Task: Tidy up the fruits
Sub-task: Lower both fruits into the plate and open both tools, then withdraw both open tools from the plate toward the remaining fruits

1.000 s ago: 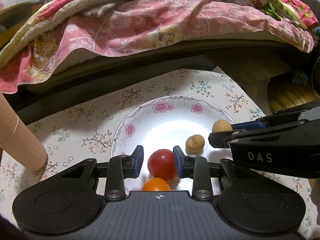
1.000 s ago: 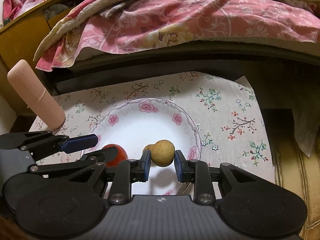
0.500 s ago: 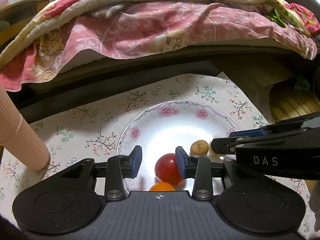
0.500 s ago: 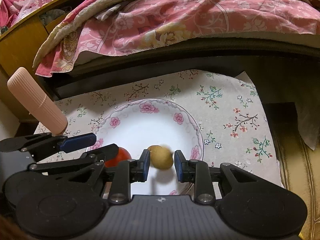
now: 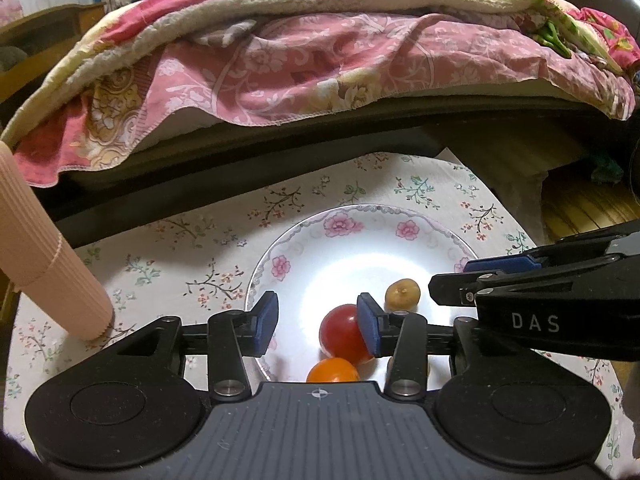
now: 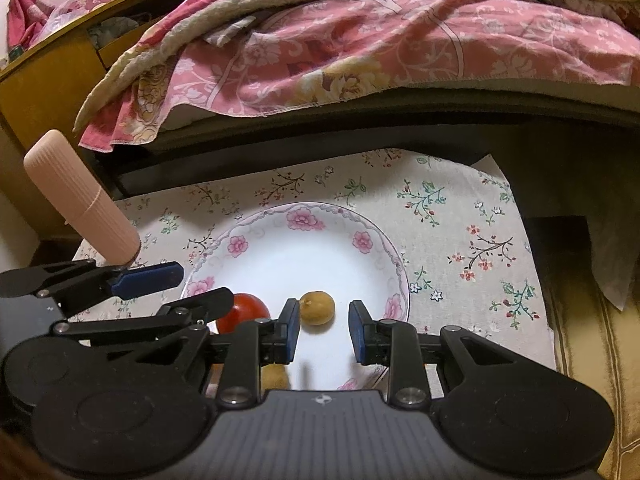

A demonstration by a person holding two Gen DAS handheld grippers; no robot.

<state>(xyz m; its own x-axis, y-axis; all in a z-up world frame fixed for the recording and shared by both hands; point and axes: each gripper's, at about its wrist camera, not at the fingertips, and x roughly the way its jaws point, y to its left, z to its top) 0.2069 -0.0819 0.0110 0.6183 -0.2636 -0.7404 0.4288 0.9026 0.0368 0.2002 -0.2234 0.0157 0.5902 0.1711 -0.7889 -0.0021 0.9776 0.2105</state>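
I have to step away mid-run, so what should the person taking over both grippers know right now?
Left gripper: open, empty, over the plate.
Right gripper: open, empty, just short of the tan fruit.
On the plate: red tomato, orange tomato, tan fruit; a second tan one shows partly behind the right gripper.
Done: these fruits are on the plate.
Left: no other loose fruit is in view; check outside the frames.

Warm, dim indoor light fills both views. The white floral-rimmed porcelain plate (image 5: 340, 226) glares brightly at its centre, overexposed in the left view. Fisheye bending curves the pink floral quilt (image 6: 400, 52) and darkens the corners. Focus stays mostly sharp.
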